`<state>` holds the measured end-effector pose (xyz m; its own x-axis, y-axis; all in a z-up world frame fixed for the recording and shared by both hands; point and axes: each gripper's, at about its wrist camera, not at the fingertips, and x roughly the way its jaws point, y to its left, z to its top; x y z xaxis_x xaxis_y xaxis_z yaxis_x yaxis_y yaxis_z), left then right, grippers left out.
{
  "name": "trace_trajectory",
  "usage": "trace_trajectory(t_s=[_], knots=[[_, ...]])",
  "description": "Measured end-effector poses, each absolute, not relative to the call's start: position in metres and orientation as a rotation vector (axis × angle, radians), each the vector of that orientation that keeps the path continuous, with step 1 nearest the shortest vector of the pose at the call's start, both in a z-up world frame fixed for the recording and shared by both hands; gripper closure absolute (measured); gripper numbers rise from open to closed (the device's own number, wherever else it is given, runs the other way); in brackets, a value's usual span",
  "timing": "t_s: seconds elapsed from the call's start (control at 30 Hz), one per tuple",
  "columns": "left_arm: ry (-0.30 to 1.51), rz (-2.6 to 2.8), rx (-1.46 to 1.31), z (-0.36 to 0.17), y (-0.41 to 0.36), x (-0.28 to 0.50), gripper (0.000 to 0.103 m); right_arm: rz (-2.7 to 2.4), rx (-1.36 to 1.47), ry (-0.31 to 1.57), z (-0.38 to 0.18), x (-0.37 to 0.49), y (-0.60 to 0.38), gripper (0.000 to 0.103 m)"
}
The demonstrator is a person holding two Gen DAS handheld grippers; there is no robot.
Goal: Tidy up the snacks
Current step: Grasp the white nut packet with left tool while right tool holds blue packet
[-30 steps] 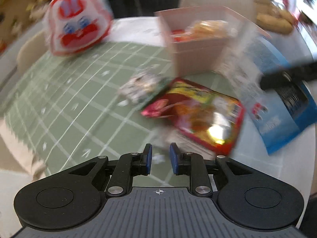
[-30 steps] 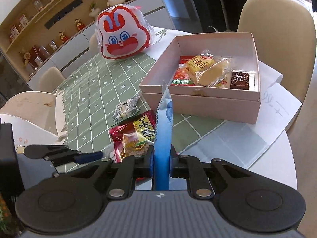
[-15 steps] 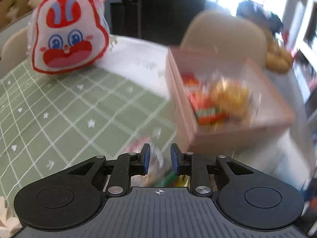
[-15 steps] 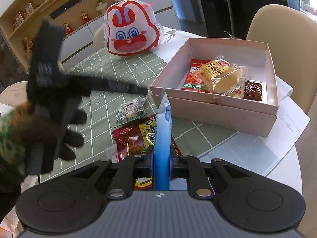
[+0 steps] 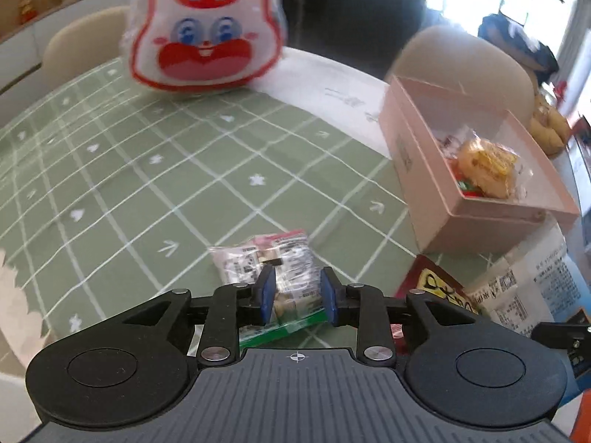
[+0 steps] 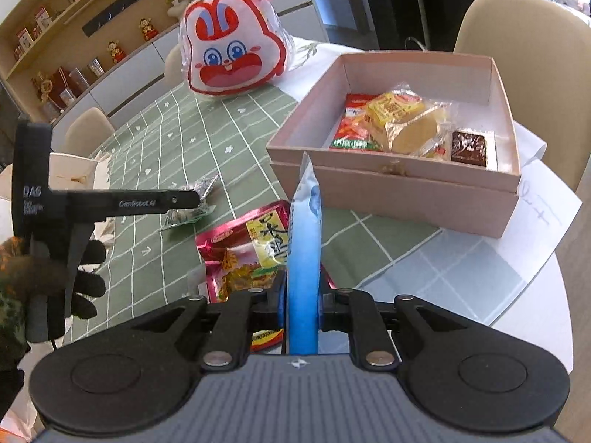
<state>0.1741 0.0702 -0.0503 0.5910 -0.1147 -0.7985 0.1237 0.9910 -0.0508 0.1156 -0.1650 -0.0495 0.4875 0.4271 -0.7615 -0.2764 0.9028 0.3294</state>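
A pink box [image 6: 406, 188] holds several snacks: a red packet, a yellow wrapped cake [image 6: 402, 125] and a brown square [image 6: 469, 147]. It also shows in the left wrist view [image 5: 443, 199]. My right gripper [image 6: 303, 295] is shut on a blue and white packet [image 6: 304, 251], held edge-up in front of the box. My left gripper [image 5: 297, 291] is open, its fingers either side of a small clear-wrapped snack [image 5: 269, 262] on the green cloth; that snack shows in the right wrist view [image 6: 192, 203]. A red and yellow snack bag [image 6: 251, 251] lies beside it.
A rabbit-face bag [image 6: 232, 62] stands at the far side of the green checked cloth [image 5: 129, 170]. White paper [image 6: 535, 221] lies under the box. A beige chair [image 6: 528, 37] stands behind the box. The round table's edge is at the right.
My left gripper swung from the red bag toward the box, then came down over the small clear-wrapped snack. My right gripper kept hold of the blue packet and edged closer to the box.
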Motion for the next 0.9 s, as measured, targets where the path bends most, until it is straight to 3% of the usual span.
trace_trajectory(t_s=[0.03,0.1,0.13,0.3,0.5,0.9], knots=[[0.928,-0.148,0.032,-0.051,0.065,0.176,0.066,0.432,0.170,0.978,-0.051,0.116,-0.165,0.088],[0.930,-0.185,0.042,-0.052,0.058,0.177,0.046,0.434,0.172,0.983,-0.052,0.116,-0.165,0.088],[0.932,-0.198,0.029,-0.053,0.058,0.179,0.044,0.436,0.175,0.986,-0.052,0.116,-0.164,0.088],[0.855,-0.084,-0.014,-0.041,0.070,0.172,0.049,0.441,0.168,0.999,-0.057,0.114,-0.161,0.089],[0.962,0.008,-0.155,-0.061,0.090,0.191,0.048,0.443,0.172,1.006,-0.059,0.111,-0.162,0.089],[0.974,-0.117,-0.053,-0.062,0.046,0.200,0.047,0.463,0.117,0.989,-0.049,0.102,-0.159,0.090]])
